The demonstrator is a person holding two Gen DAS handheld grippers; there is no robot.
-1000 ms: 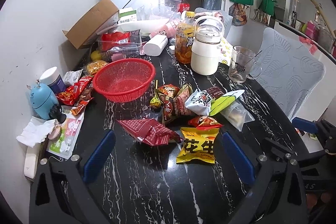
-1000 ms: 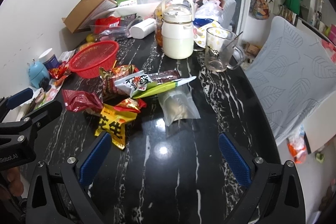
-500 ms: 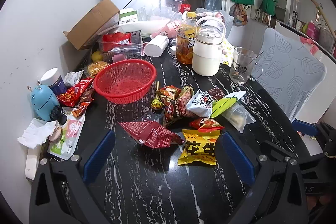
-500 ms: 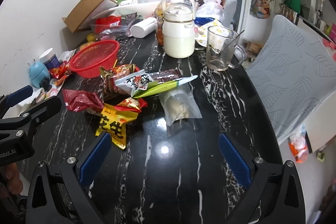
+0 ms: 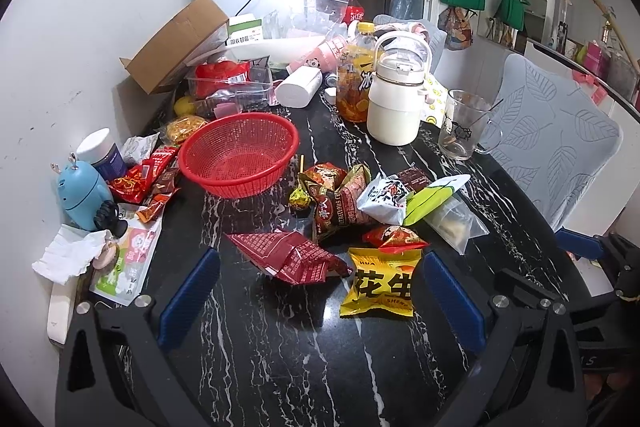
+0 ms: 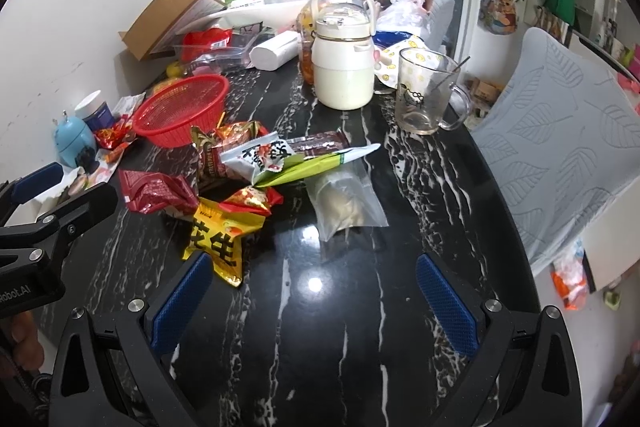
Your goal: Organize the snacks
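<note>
A pile of snack packets lies mid-table: a dark red packet [image 5: 288,257], a yellow peanut bag [image 5: 380,283], a small red packet [image 5: 394,237], a brown bag [image 5: 340,199], a white packet [image 5: 382,199], a green packet [image 5: 434,197] and a clear bag [image 5: 452,223]. An empty red basket [image 5: 240,155] stands behind them. My left gripper [image 5: 320,301] is open and empty, just short of the red packet. My right gripper [image 6: 314,305] is open and empty, near the yellow bag [image 6: 220,237] and clear bag [image 6: 344,203]. The basket also shows in the right wrist view [image 6: 182,115].
A white jug [image 5: 396,99], a glass mug [image 5: 460,125], an orange drink bottle [image 5: 354,79], a cardboard box [image 5: 176,43] and plastic containers [image 5: 232,87] crowd the back. More wrappers [image 5: 144,175], a blue toy [image 5: 82,193] and tissue [image 5: 68,255] line the left wall. A chair [image 5: 556,143] stands right.
Both grippers have drawn back slightly, so the snacks sit a little farther off. Nothing on the table has moved.
</note>
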